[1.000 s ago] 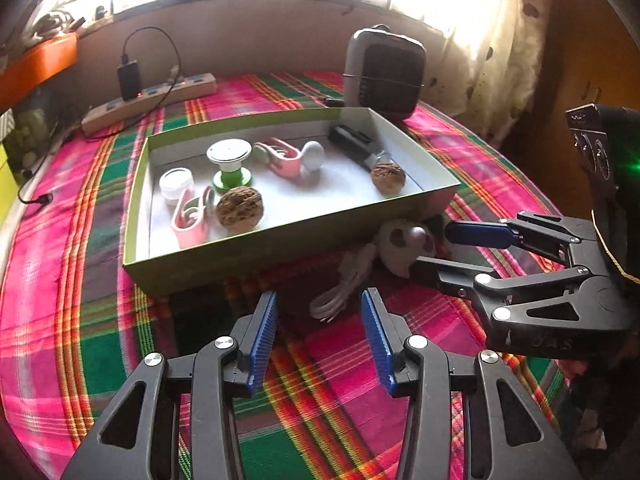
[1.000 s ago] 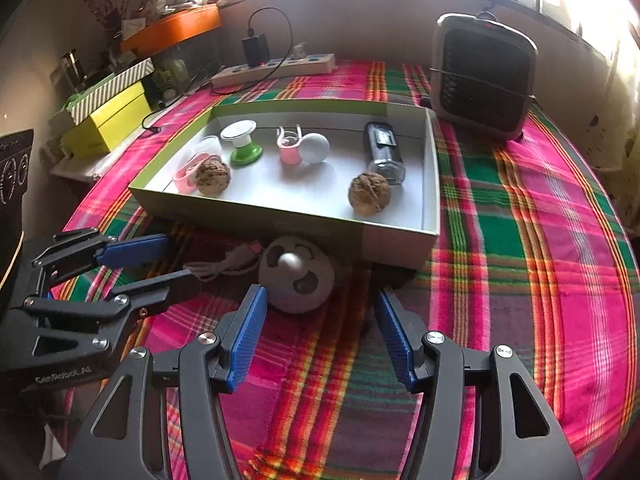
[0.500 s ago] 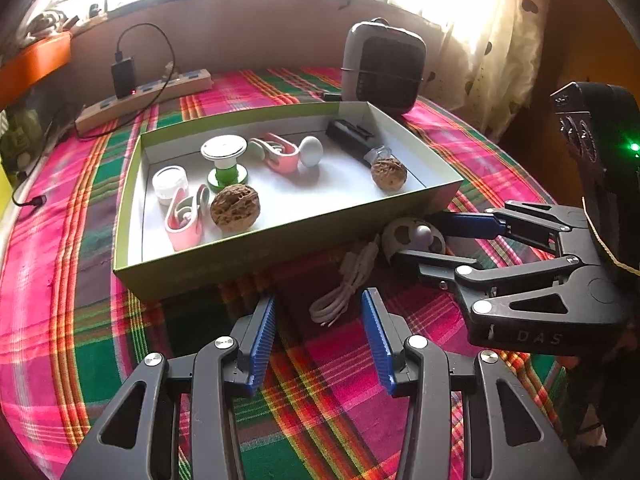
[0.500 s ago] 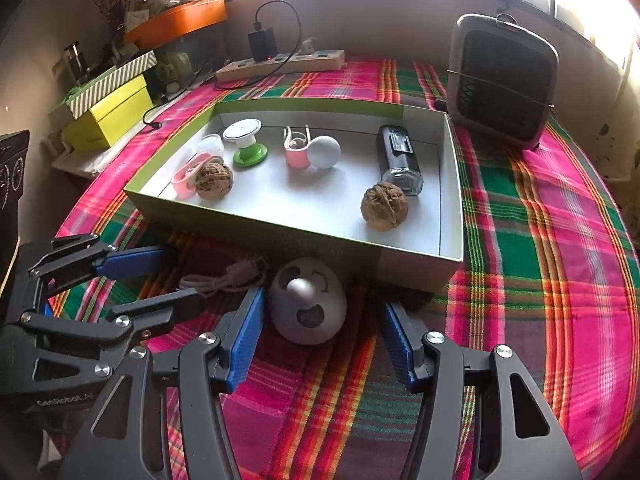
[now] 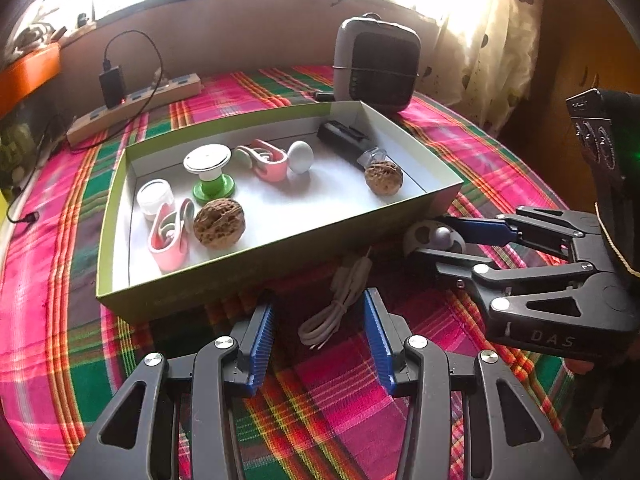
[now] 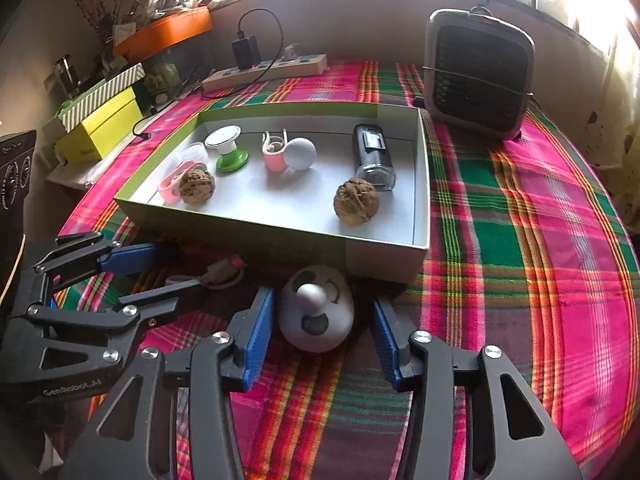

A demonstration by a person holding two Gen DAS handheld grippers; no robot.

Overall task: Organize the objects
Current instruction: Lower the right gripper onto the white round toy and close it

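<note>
The left gripper point(image 5: 318, 340) hangs over the plaid cloth point(image 5: 340, 376) with its jaws partly open. A coiled white cable point(image 5: 336, 308) lies on the cloth between and just ahead of its blue pads point(image 5: 260, 340), and neither pad touches it. It holds nothing.

The right gripper point(image 6: 322, 334) has just been closing its jaws, now about half open, around a round grey toy point(image 6: 316, 314) with a nose-like knob. The toy sits on the cloth between the pads. The left pad point(image 6: 256, 336) looks just beside or touching its side, which of the two I cannot tell. A gap shows at the right pad, so the toy is not clamped.

Straight ahead of both grippers stands a shallow green box point(image 6: 384, 256), its near wall just behind the toy and the cable. Inside, from left to right in the right wrist view: a pink clip point(image 6: 170, 192), a walnut point(image 6: 196, 186), a small clear jar point(image 6: 196, 152), a green-footed spool point(image 6: 228, 150), a second pink clip point(image 6: 274, 156), a white ball point(image 6: 301, 154), a second walnut point(image 6: 356, 200), and a dark bottle point(image 6: 372, 156).

Behind the box are a power strip point(image 6: 264, 70) with a black charger point(image 6: 246, 50) plugged in, and at the right a grey heater point(image 6: 478, 74).
</note>
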